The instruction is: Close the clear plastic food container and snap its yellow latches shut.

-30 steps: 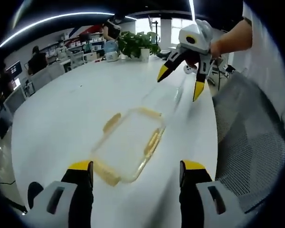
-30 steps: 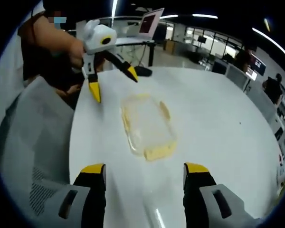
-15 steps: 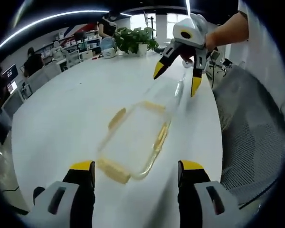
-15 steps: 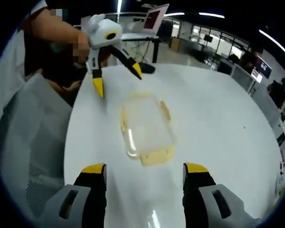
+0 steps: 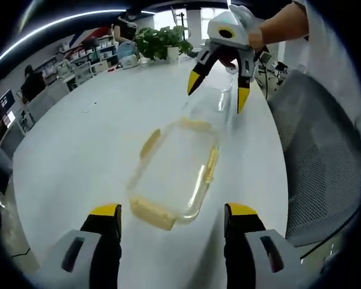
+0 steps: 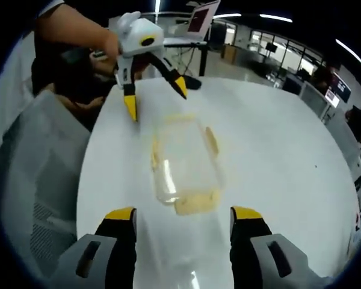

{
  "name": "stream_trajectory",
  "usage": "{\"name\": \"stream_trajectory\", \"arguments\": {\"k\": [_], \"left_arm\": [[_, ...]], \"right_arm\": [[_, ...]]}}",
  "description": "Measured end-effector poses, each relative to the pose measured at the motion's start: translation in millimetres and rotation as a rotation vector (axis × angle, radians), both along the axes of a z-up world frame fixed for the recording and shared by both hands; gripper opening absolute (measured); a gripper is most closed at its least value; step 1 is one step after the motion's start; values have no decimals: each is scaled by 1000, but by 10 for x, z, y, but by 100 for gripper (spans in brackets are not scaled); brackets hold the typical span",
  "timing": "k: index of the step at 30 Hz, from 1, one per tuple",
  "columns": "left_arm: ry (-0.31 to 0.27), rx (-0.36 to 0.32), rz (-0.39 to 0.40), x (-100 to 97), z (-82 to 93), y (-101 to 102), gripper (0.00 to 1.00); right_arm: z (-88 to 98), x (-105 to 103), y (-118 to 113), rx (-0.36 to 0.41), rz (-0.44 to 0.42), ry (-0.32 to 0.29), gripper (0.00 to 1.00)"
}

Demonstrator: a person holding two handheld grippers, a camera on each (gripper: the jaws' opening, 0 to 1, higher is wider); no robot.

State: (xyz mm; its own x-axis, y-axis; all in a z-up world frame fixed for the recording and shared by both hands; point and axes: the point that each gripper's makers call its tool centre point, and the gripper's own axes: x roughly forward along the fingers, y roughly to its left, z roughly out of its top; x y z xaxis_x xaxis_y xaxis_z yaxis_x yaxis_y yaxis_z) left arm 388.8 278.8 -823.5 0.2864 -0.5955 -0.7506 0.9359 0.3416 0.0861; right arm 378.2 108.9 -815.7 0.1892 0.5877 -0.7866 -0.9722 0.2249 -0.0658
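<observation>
Tongs closing in from both ends: over the last second you have brought your left tongs (image 5: 166, 218) and your right tongs (image 6: 182, 219) nearer the clear plastic food container (image 5: 175, 171), which now sits larger and closer to the tips in both gripper views, while the container itself appears not to have shifted on the white desk (image 5: 84, 138). Both pairs stand wide open with nothing between their yellow tips, and neither touches the plastic yet. In the left gripper view your right tongs (image 5: 215, 90) hover spread above the far end of the container; in the right gripper view your left tongs (image 6: 155, 94) hang the same way beyond its far end. The container lies flat near the desk's edge beside a grey mesh chair (image 5: 322, 162), its long axis running between your two hands. Yellow latches (image 5: 151, 213) flare outward at the near end and along the sides, so none looks snapped down. Whether the lid is already seated on the base is hard to tell through the clear plastic and the blur. Nothing can be made out inside; it looks empty. By the look of it the approach is nearly done and the pressing of the latches has not begun, so the task remains at its early stage
</observation>
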Motion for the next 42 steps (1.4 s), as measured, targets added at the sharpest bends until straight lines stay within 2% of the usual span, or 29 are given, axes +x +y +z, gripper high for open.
{"name": "stream_trajectory", "arguments": {"k": [12,33,42], "left_arm": [[18,30,-38,61,-59,11,69],[27,95,-125,202,-165,35,67],[41,123,-176,203,-220,14,66]], "right_arm": [[-108,35,25,-15,23,17,62],[-187,147,106,-44,64,18,61],[-238,183,153,-61,90,24,59]]}}
